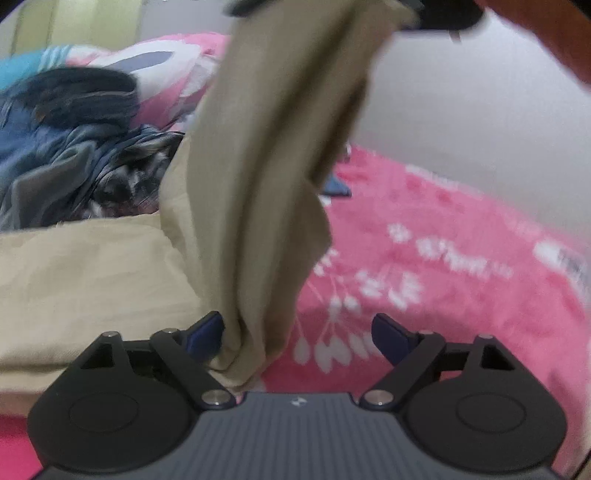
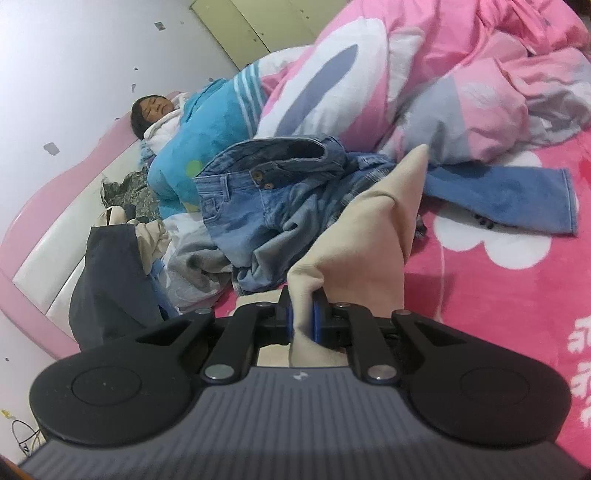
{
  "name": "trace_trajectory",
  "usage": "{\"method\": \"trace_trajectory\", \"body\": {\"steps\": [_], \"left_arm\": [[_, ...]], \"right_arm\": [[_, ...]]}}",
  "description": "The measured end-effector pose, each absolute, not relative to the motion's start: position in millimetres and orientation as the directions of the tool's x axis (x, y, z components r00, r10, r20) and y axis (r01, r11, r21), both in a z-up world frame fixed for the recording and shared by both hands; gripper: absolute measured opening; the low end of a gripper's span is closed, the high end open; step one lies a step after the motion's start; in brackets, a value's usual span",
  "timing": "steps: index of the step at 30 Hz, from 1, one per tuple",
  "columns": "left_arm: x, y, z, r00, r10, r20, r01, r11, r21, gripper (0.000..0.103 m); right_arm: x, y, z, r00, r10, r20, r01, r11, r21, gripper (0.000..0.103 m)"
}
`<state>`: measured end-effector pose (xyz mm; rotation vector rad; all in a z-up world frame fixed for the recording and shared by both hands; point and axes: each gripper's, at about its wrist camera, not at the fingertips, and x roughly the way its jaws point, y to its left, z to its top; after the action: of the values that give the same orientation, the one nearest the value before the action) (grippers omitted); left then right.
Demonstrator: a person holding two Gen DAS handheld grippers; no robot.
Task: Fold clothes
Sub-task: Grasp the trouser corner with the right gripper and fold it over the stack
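A beige garment point(image 1: 266, 166) hangs in a long twisted strip from the top of the left wrist view down to the pink bed. Its lower part lies spread flat at the left point(image 1: 85, 280). My left gripper point(image 1: 299, 334) stands open around the strip's lower end. The cloth brushes the left finger point(image 1: 207, 332) and stays clear of the right finger. In the right wrist view my right gripper point(image 2: 303, 317) is shut on a fold of the beige garment point(image 2: 369, 236), raised above the bed. The dark shape at the top point(image 1: 443, 14) looks like that gripper holding the strip's upper end.
Blue jeans point(image 2: 266, 206) and other clothes lie heaped behind the garment. A pink quilt point(image 2: 443, 74) is bunched at the back. A person point(image 2: 155, 110) lies under a blue blanket by the wall. A dark garment point(image 2: 110, 280) hangs at the left. The pink flowered bedspread point(image 2: 498, 295) stretches right.
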<state>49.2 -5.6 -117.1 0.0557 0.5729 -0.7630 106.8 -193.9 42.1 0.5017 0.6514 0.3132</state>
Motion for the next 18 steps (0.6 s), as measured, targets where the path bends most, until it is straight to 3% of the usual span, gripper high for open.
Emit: {"method": "trace_trajectory", "body": {"steps": [7,14,18], "left_arm": [[28.1,83.0,-88.7,0.641,-0.689,-0.337,0.620,0.724,-0.302,0.082],[42.5,165.7,-94.3,0.744,-0.593,-0.309,0.454,0.787,-0.418,0.082],[55.5,192.4,-109.4,0.729,-0.622,-0.285,0.429,0.740,-0.519,0.078]], "right_arm": [[104.7,-181.5,51.4,0.765,0.394,-0.510,-0.105,0.857,0.504,0.008],[118.7,-137.0,55.6,0.733,0.437,-0.522,-0.171,0.860,0.480,0.008],[140.7,-97.4,48.9,0.691,0.481,-0.540,-0.227,0.854,0.469,0.008]]}}
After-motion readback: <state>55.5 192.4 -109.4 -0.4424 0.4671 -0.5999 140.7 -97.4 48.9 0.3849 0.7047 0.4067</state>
